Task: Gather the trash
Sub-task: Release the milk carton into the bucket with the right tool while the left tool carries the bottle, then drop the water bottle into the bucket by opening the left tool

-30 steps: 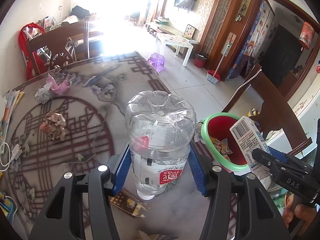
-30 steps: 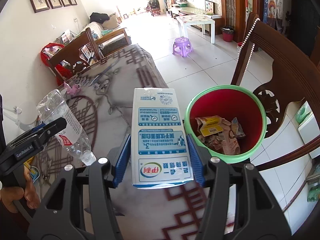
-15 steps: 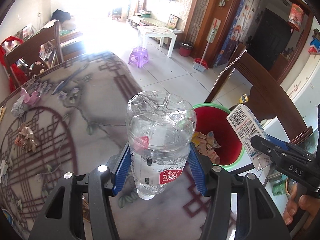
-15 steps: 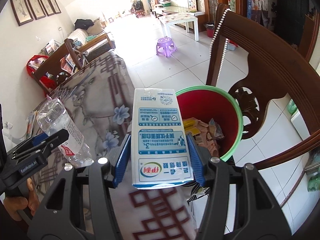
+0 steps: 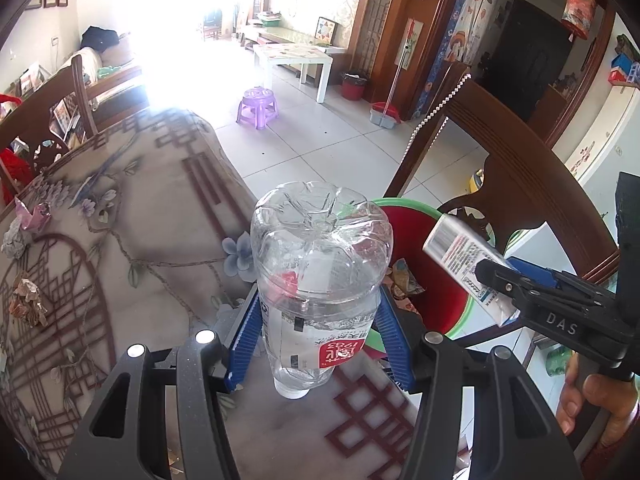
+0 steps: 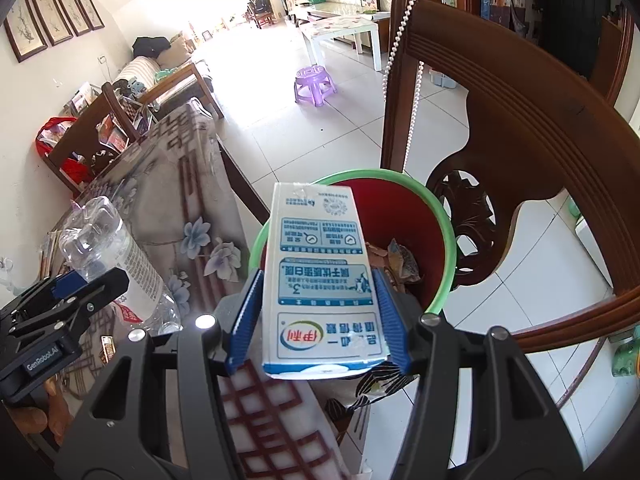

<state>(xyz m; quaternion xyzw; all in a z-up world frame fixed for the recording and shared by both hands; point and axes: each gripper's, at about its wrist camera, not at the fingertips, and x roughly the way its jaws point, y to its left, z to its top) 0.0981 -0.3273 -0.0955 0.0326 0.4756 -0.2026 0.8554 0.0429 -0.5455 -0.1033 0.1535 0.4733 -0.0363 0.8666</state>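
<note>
Left wrist view: the left hand-held gripper (image 5: 318, 340) grasps an upturned bottle (image 5: 320, 276) above the tabletop (image 5: 132, 216) edge; crumpled paper (image 5: 26, 302) lies there.

Right wrist view: the right hand-held gripper (image 6: 318, 322) grasps a carton (image 6: 322, 276) beside the bin (image 6: 448, 236), which holds wrappers (image 6: 402, 260).

Clear bottle (image 5: 320, 280) in left tool (image 5: 320, 344)

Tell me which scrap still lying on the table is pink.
The folded pink paper at the far left edge; the crumpled wad beside it is grey, the nearer scrap brownish.
</note>
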